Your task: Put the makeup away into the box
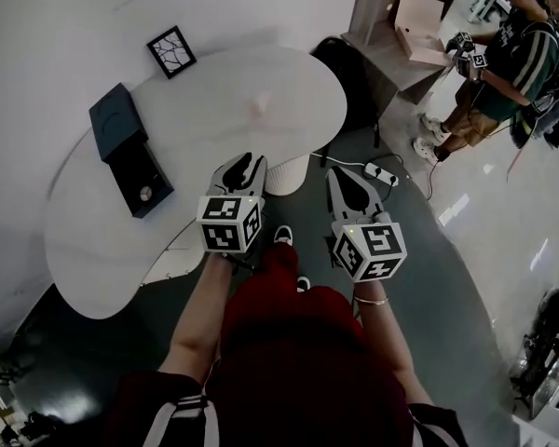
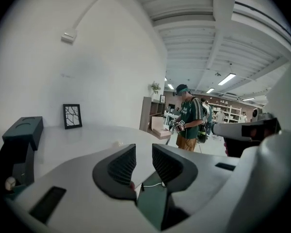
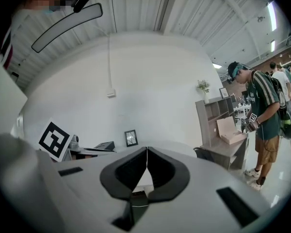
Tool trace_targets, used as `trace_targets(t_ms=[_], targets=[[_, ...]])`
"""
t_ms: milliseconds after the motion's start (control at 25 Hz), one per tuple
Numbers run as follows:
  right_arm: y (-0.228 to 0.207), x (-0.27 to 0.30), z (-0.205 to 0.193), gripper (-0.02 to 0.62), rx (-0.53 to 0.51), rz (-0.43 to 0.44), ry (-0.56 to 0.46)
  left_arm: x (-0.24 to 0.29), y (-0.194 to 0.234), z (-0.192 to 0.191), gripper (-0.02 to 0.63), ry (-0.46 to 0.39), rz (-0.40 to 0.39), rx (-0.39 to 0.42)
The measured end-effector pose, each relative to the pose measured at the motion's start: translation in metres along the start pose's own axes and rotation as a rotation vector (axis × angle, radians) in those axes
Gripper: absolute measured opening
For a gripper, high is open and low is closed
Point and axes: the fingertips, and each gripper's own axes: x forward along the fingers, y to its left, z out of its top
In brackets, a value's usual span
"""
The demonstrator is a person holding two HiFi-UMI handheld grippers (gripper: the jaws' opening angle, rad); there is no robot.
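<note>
The dark makeup box (image 1: 112, 119) stands at the left of the white table (image 1: 214, 82), its drawer (image 1: 142, 182) pulled out with a small round piece (image 1: 145, 194) inside. A small pale makeup item (image 1: 259, 105) lies alone on the table's far middle; in the left gripper view the item (image 2: 118, 142) lies beyond the jaws. My left gripper (image 1: 250, 163) hangs over the table's near edge, jaws a little apart, with nothing between them (image 2: 144, 152). My right gripper (image 1: 338, 175) is off the table over the floor, jaws touching, empty (image 3: 147, 152).
A framed picture (image 1: 171, 51) leans against the wall at the table's back. A power strip (image 1: 380, 172) and cable lie on the floor to the right. A person (image 1: 503, 63) stands by a grey shelf with a cardboard box (image 1: 419, 28) at the far right.
</note>
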Motion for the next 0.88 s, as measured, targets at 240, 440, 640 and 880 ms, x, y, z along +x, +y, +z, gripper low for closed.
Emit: trace_targets(t_ms=[240, 440, 640, 880], targets=[[-0.015, 0.043, 0.005, 0.015, 0.010, -0.003, 0.013, 0.043, 0.033, 0.000, 0.140, 0.055, 0.032, 0.020], [-0.029, 0.073, 0.009, 0.015, 0.024, -0.022, 0.029, 0.077, 0.056, 0.004, 0.158, 0.091, 0.053, 0.029], [-0.042, 0.100, 0.007, 0.015, 0.039, -0.048, 0.051, 0.113, 0.070, 0.000, 0.169, 0.139, 0.020, 0.022], [-0.055, 0.125, 0.008, 0.015, 0.048, -0.078, 0.077, 0.148, 0.083, -0.010, 0.198, 0.208, 0.010, 0.037]])
